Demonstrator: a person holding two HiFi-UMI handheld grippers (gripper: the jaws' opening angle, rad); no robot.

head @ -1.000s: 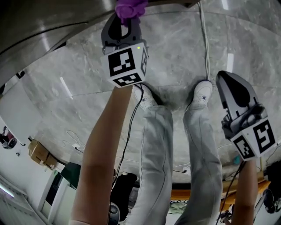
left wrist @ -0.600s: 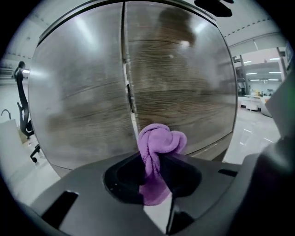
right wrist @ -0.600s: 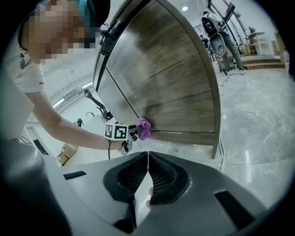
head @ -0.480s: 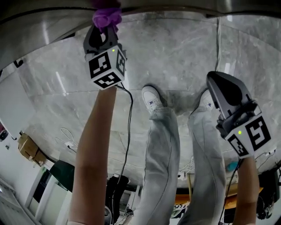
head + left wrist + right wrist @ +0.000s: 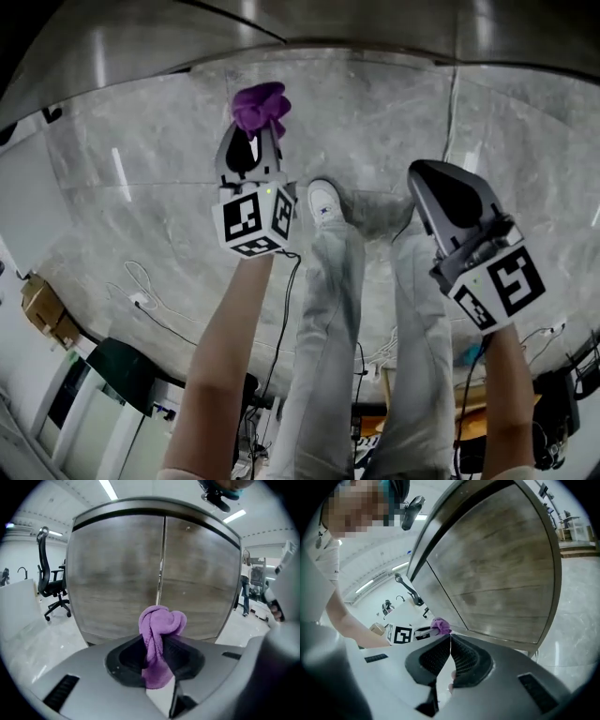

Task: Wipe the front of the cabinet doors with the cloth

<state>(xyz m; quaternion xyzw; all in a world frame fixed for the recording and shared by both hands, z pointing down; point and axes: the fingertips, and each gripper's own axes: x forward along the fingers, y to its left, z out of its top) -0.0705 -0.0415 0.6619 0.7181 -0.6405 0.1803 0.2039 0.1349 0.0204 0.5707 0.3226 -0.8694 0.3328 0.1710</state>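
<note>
Left claw (image 5: 158,645) grips cloth (image 5: 162,620); right claw (image 5: 450,645) closed.

Readable text, numbers, brand names: none found.
Coded signs only: black-and-white square markers, bearing no letters or digits. One set is on the left cube (image 5: 253,220) of the left gripper (image 5: 253,136). The other is on the right cube (image 5: 492,286) of the right gripper (image 5: 433,183).
</note>
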